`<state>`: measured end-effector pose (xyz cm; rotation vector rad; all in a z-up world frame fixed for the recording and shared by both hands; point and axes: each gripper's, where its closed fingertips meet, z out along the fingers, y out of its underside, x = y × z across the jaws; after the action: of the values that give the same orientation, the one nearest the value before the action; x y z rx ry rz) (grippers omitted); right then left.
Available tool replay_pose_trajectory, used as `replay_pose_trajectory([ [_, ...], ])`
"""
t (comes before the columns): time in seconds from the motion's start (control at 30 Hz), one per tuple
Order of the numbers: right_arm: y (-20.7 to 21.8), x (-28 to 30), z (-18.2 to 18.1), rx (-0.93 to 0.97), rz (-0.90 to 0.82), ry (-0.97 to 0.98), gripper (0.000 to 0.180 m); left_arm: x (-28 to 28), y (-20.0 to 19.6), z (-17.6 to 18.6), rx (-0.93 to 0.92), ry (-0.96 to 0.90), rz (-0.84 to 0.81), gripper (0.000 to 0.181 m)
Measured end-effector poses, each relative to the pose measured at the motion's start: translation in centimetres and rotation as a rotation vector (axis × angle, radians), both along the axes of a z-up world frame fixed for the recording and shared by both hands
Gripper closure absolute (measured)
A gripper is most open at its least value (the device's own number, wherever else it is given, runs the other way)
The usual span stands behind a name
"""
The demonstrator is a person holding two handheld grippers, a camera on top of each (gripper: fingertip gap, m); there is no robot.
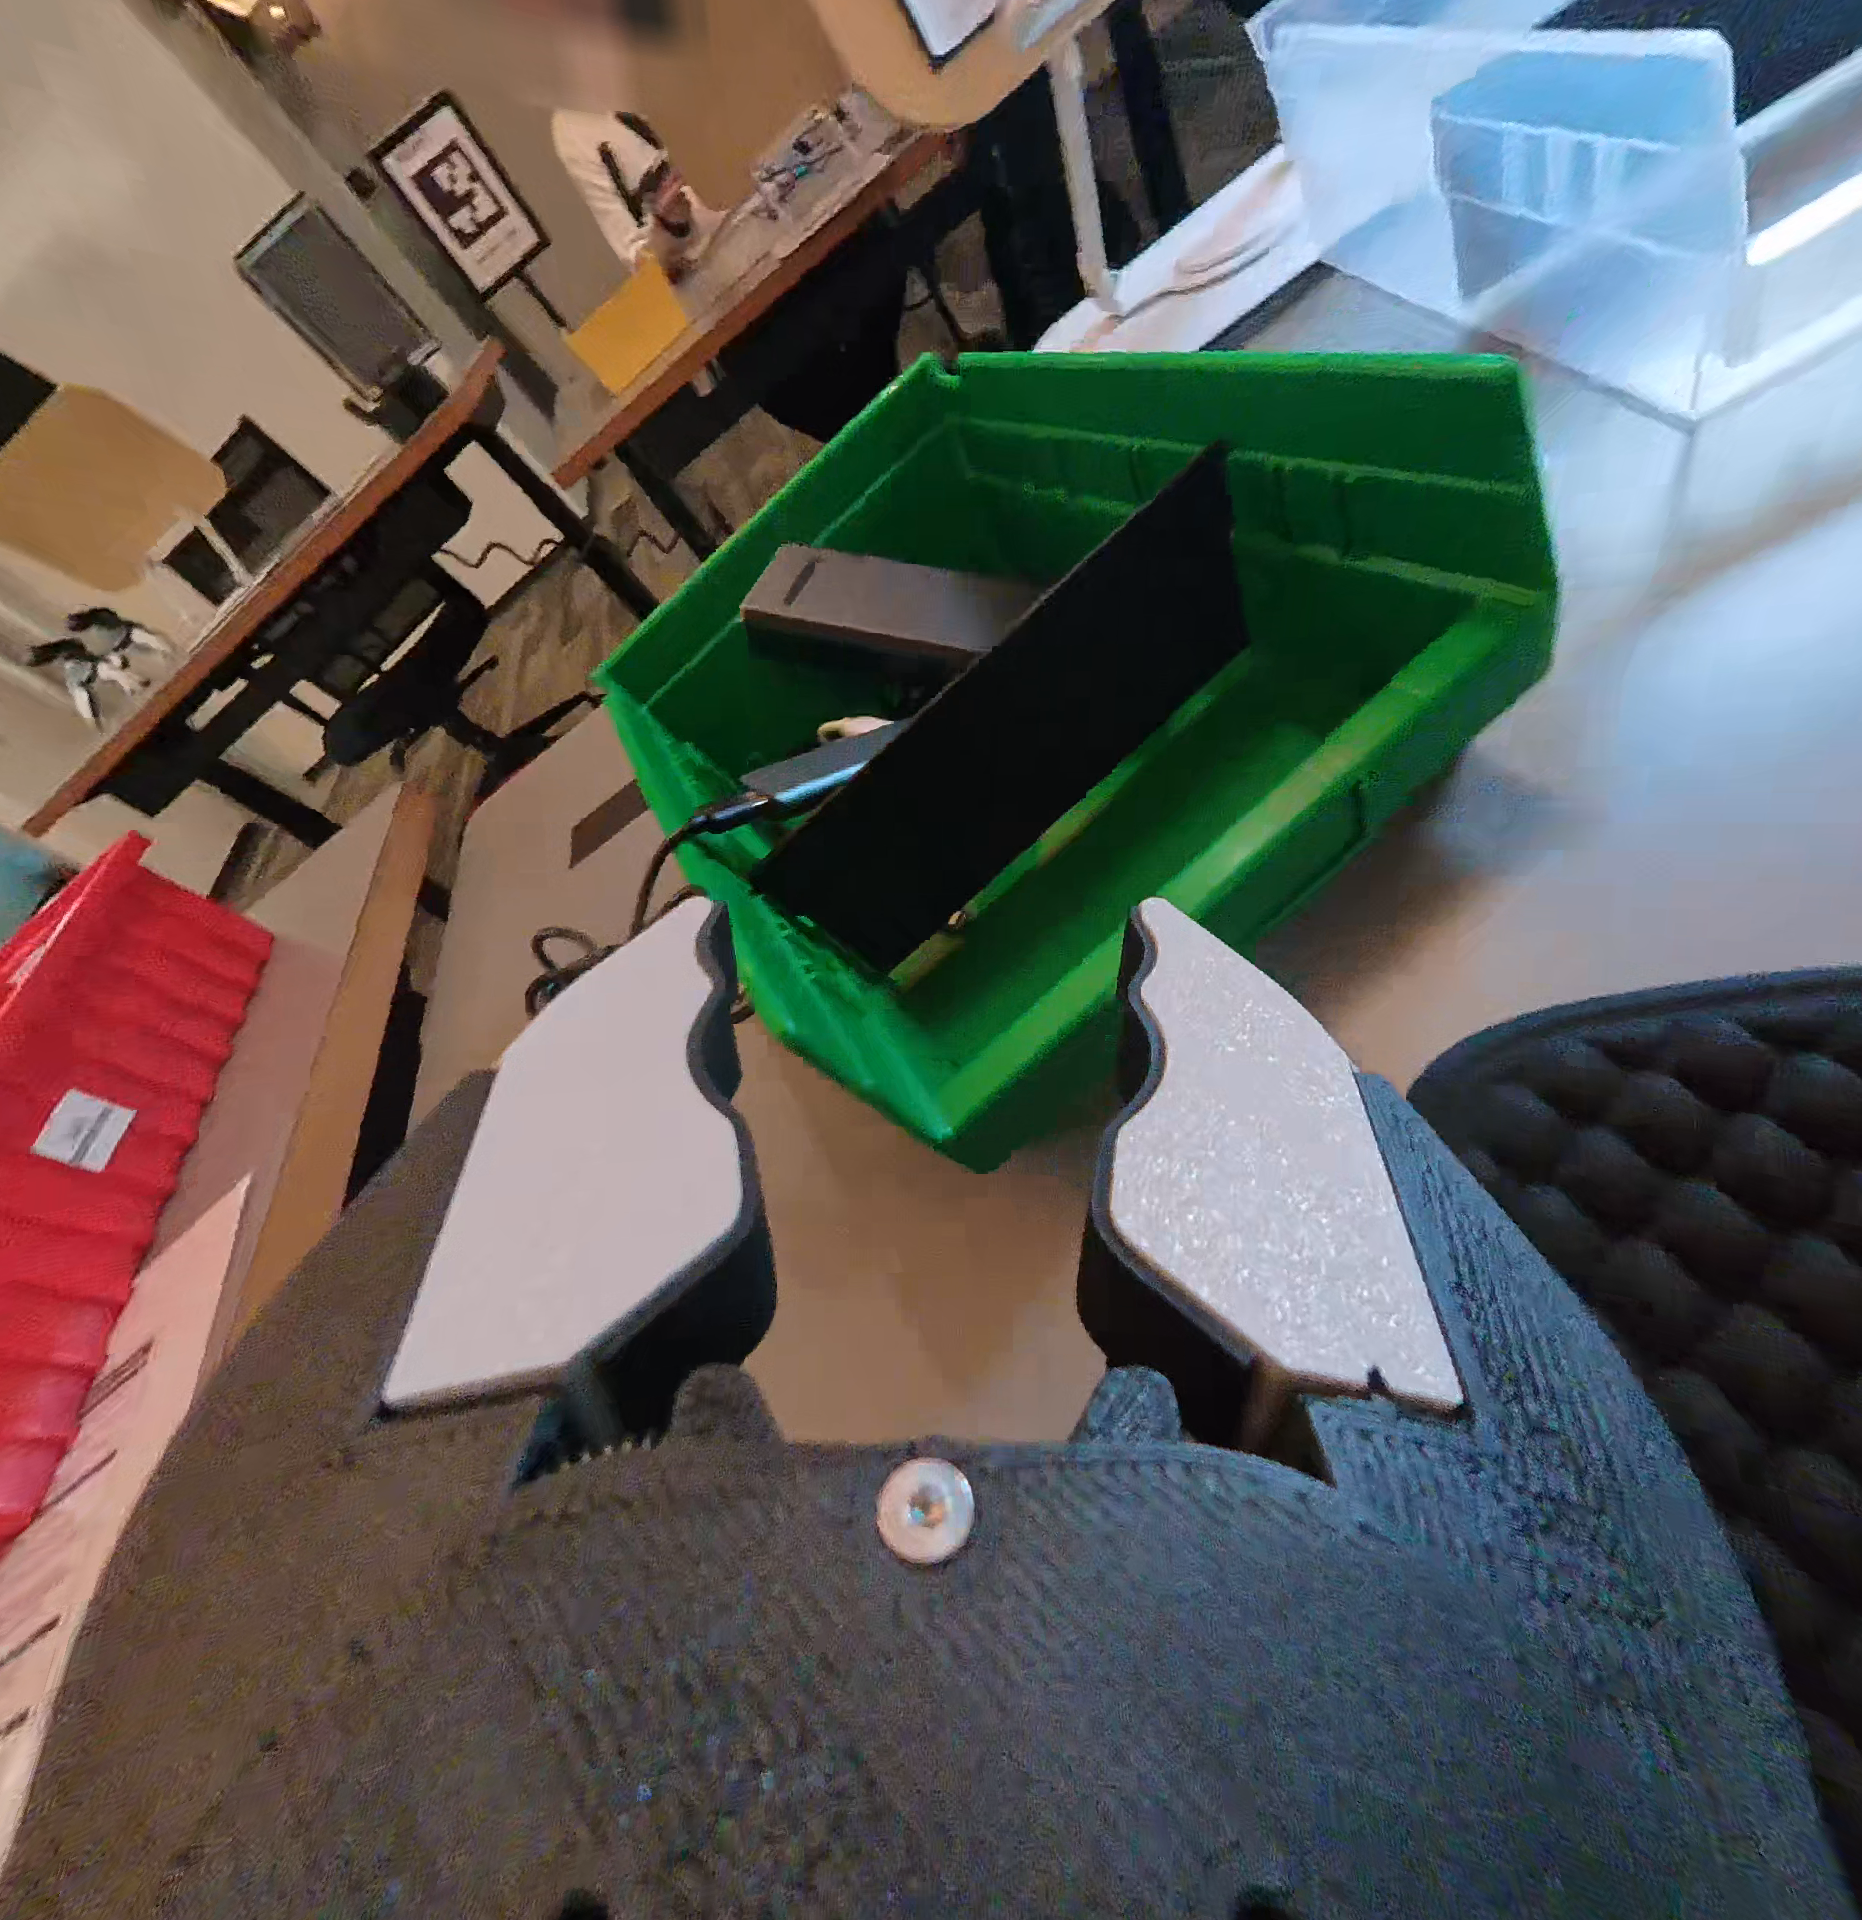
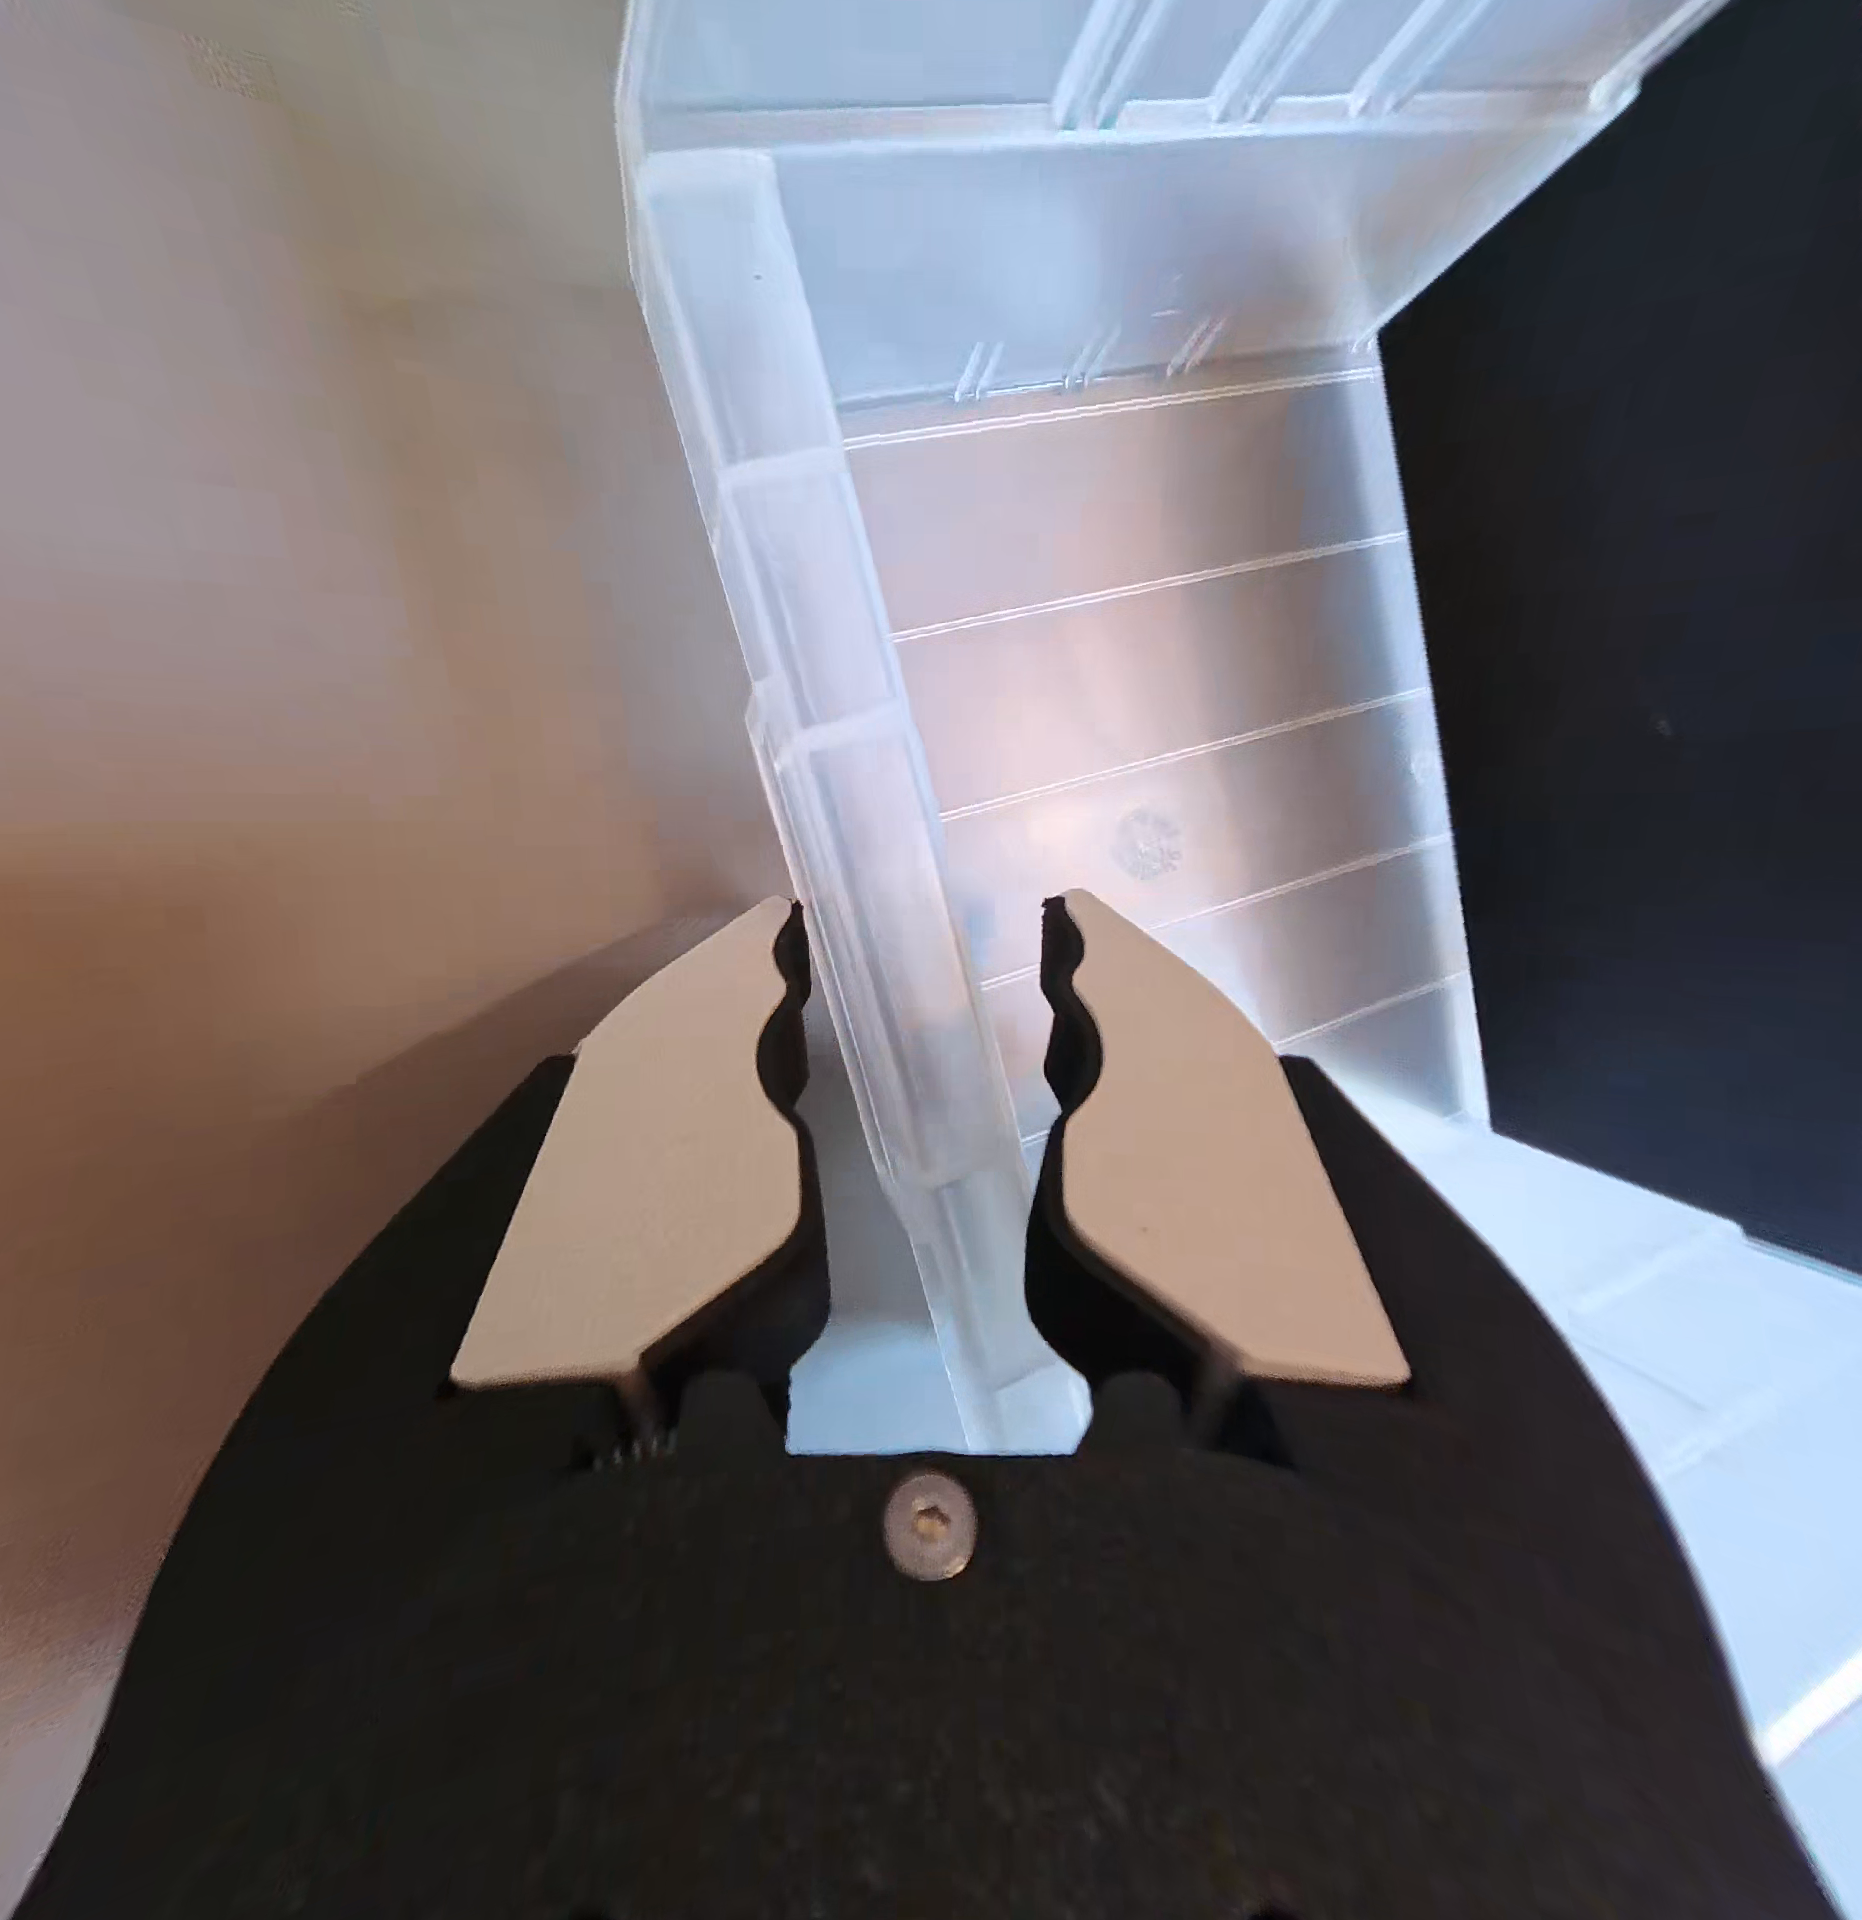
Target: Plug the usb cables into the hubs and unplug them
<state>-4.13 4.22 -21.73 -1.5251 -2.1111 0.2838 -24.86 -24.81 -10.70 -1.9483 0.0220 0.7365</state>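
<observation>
Left tongs (image 1: 927,925): apart, empty, just before green bin (image 1: 1426,727).
Bin: black divider (image 1: 1010,727), grey hubs (image 1: 865,608), cable (image 1: 688,831).
Right tongs (image 2: 922,914): apart, straddling clear bin (image 2: 1114,623) wall.

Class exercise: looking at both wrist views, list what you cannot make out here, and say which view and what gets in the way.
- Left wrist view: the black divider in the green bin hides part of the grey hub and whatever lies behind it.
- Left wrist view: the black cable runs behind the left gripper; its far end is hidden.
- Right wrist view: the clear bin fills the frame around the right gripper; no hub or cable shows.
</observation>
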Motion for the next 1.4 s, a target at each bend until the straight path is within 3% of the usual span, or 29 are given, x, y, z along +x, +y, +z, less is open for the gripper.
replay_pose_trajectory([
  [0.03,0.8,1.4,0.0,0.015,-0.006,-0.004,0.137,1.1,0.5,-0.4,-0.042,0.003,-0.040,0.108],
  [0.17,4.9,7.3,0.3,0.133,0.000,-0.043,0.139,4.0,2.9,-4.3,-0.285,-0.013,-0.175,0.108],
  [0.4,12.8,15.6,0.6,0.311,-0.048,-0.102,0.145,3.1,7.0,-9.5,-0.545,0.036,-0.235,0.117],
  [0.7,16.5,16.6,1.3,0.298,-0.216,0.041,0.122,2.7,12.0,-10.4,-0.536,0.000,-0.296,0.129],
  [1.0,16.0,14.4,1.9,0.266,-0.266,0.163,0.121,-1.0,16.2,-10.3,-0.477,0.034,-0.281,0.130],
  [1.2,17.4,14.0,2.0,0.256,-0.369,0.284,0.115,-2.2,16.6,-9.8,-0.316,0.131,-0.226,0.127],
  [1.4,14.6,12.4,4.0,0.305,-0.250,0.410,0.118,-2.1,16.4,-9.4,-0.314,0.230,-0.195,0.128],
])
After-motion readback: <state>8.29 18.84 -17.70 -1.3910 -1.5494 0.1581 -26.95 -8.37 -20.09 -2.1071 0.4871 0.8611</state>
